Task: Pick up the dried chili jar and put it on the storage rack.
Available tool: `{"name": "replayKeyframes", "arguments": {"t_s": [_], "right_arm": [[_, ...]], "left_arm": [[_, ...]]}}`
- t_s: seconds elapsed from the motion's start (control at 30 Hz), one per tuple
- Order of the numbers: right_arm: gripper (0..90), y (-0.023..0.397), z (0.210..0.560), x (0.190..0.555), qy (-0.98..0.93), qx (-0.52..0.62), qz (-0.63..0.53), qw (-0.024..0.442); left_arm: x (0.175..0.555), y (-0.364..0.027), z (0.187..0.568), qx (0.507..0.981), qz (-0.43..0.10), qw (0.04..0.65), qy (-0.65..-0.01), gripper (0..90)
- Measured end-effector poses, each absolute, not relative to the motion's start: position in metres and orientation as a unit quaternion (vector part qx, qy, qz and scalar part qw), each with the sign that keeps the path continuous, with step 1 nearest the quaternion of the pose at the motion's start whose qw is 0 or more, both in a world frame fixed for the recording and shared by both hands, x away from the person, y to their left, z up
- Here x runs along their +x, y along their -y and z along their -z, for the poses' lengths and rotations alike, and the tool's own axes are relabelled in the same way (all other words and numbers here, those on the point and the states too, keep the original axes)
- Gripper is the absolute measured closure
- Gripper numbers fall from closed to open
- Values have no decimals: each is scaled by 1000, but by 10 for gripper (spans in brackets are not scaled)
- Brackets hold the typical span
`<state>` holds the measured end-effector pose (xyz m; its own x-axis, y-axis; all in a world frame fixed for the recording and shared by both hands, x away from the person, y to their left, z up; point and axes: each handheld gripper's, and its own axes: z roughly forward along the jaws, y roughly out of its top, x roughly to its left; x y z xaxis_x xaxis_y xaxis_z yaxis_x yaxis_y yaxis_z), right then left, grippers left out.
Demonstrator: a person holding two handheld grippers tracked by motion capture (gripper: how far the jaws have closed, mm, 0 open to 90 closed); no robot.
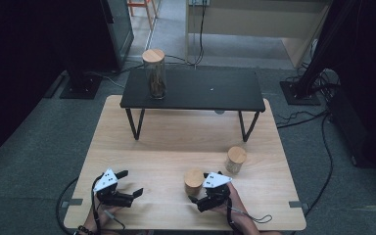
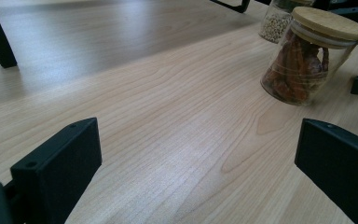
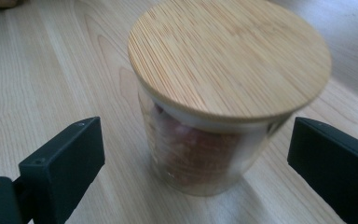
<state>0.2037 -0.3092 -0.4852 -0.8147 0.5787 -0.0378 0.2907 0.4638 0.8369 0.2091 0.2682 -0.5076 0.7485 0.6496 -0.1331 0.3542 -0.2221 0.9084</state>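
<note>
Now right tool (image 3: 193, 154) astride reddish jar (image 3: 214, 116).

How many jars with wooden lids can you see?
3. A tall jar stands on the black shelf. A short jar sits by the right gripper. Another short jar stands farther right on the table.

Three glass jars with wooden lids: one tall jar (image 1: 154, 73) on the black shelf (image 1: 210, 90), two short ones on the table (image 1: 142, 147), a jar of reddish pieces (image 1: 194, 181) and a jar of pale grains (image 1: 235, 159). One shelf, one table. Two grippers: left gripper (image 1: 128, 183), right gripper (image 1: 199, 188).
</note>
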Motion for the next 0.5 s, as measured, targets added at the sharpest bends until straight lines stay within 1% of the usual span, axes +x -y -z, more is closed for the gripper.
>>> {"name": "replayKeyframes", "arguments": {"t_s": [0.13, 0.4, 0.5], "right_arm": [[53, 308, 485, 205, -839, 255, -453, 159], [59, 302, 480, 211, -842, 246, -452, 162], [78, 300, 478, 212, -842, 243, -453, 163]], "left_arm": [[209, -268, 508, 769, -139, 532, -327, 5], [209, -268, 507, 770, -139, 530, -327, 5], [209, -267, 507, 771, -139, 529, -326, 5]]}}
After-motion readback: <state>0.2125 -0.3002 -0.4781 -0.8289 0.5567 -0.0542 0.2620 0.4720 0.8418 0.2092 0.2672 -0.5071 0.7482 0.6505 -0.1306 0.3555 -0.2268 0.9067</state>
